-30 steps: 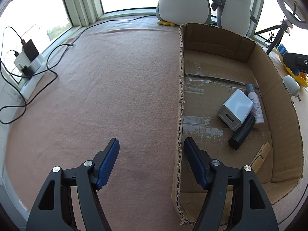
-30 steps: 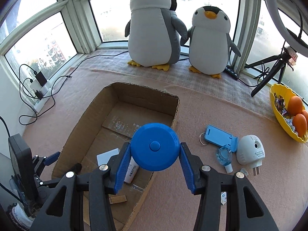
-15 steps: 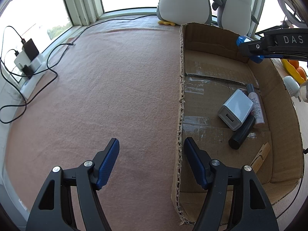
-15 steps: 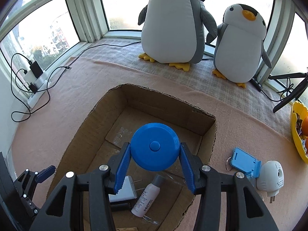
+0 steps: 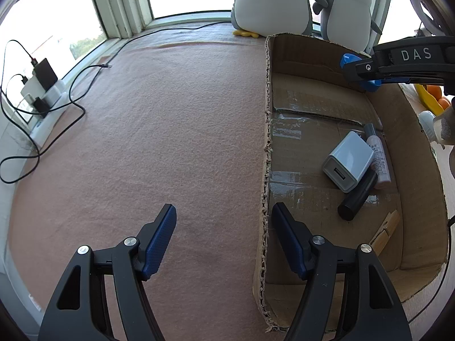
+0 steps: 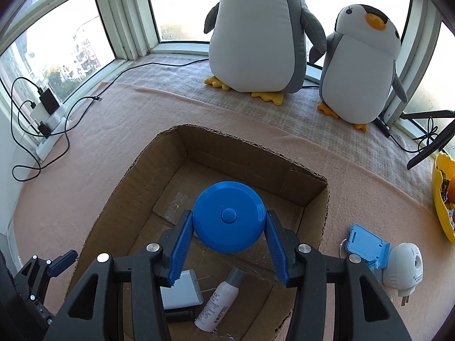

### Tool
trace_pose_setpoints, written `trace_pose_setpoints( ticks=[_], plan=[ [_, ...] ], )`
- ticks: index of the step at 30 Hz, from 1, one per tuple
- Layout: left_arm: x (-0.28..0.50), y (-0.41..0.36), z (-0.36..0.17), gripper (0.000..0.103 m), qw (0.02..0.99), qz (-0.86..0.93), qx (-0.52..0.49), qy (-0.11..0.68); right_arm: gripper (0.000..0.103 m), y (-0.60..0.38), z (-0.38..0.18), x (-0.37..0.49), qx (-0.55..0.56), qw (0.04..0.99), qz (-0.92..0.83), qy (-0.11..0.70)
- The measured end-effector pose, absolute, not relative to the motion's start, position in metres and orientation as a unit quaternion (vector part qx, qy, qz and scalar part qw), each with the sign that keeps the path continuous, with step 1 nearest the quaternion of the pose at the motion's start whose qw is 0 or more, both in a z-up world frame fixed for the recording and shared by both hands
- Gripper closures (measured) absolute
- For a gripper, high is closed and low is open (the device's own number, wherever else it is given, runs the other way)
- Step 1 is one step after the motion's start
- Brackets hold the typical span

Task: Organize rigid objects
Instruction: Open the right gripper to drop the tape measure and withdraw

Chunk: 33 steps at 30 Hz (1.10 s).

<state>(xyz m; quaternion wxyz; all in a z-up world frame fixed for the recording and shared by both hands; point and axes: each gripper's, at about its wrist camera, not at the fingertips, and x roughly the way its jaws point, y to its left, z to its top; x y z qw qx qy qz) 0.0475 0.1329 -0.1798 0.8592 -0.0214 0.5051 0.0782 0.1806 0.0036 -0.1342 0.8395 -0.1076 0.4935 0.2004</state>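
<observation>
Between the blue pads of the right gripper (image 6: 227,244), a round blue disc (image 6: 229,216) is clamped at its left and right edges. The disc is flat, smooth plastic with a small raised button at its centre and a stepped rim. It hangs above the open cardboard box (image 6: 310,196), over the bare far half of the floor, clear of the walls.

Below the jaws, on the near part of the box floor, lie a white charger (image 6: 182,291) with two prongs, a white bottle (image 6: 217,302) with a grey cap just beside it, and a black cylinder (image 5: 357,199) touching the charger. A wooden clothespin (image 5: 385,231) lies near the box's right wall.

The left gripper (image 5: 223,237) has its jaws spread wide and holds nothing; it straddles the box's left wall over the pink counter (image 5: 156,130).

On the counter right of the box rest a blue folding stand (image 6: 368,240) and a white plug-in device (image 6: 402,268), touching each other. Farther back, two penguin plush toys (image 6: 257,32) stand by the window.

Compared with one second ago, the right gripper has advanced from the near corner of the box to a position over its interior, and now shows in the left wrist view. The left gripper has not moved.
</observation>
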Motion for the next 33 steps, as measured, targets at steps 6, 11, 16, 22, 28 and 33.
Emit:
trace_pose_setpoints(
  ticks=[6, 11, 16, 22, 28, 33],
  plan=[
    [0.047, 0.132, -0.180, 0.033, 0.859, 0.078, -0.020, 0.505, 0.043, 0.002, -0.132, 0.180, -0.109, 0.842, 0.200, 0.489],
    [0.046, 0.132, -0.180, 0.033, 0.860, 0.078, -0.020, 0.504, 0.043, -0.003, -0.121, 0.175, -0.097, 0.846, 0.208, 0.481],
    [0.047, 0.132, -0.180, 0.033, 0.859, 0.078, -0.020, 0.505, 0.043, -0.018, -0.105, 0.164, -0.072, 0.853, 0.224, 0.467],
    [0.047, 0.132, -0.180, 0.033, 0.860, 0.078, -0.019, 0.505, 0.043, -0.049, -0.090, 0.154, -0.036, 0.862, 0.221, 0.455],
    [0.047, 0.132, -0.180, 0.033, 0.859, 0.078, -0.019, 0.505, 0.043, -0.087, -0.078, 0.145, -0.030, 0.876, 0.199, 0.439],
    [0.047, 0.132, -0.180, 0.033, 0.859, 0.078, -0.019, 0.505, 0.043, -0.120, -0.083, 0.143, -0.032, 0.876, 0.181, 0.445]
  ],
)
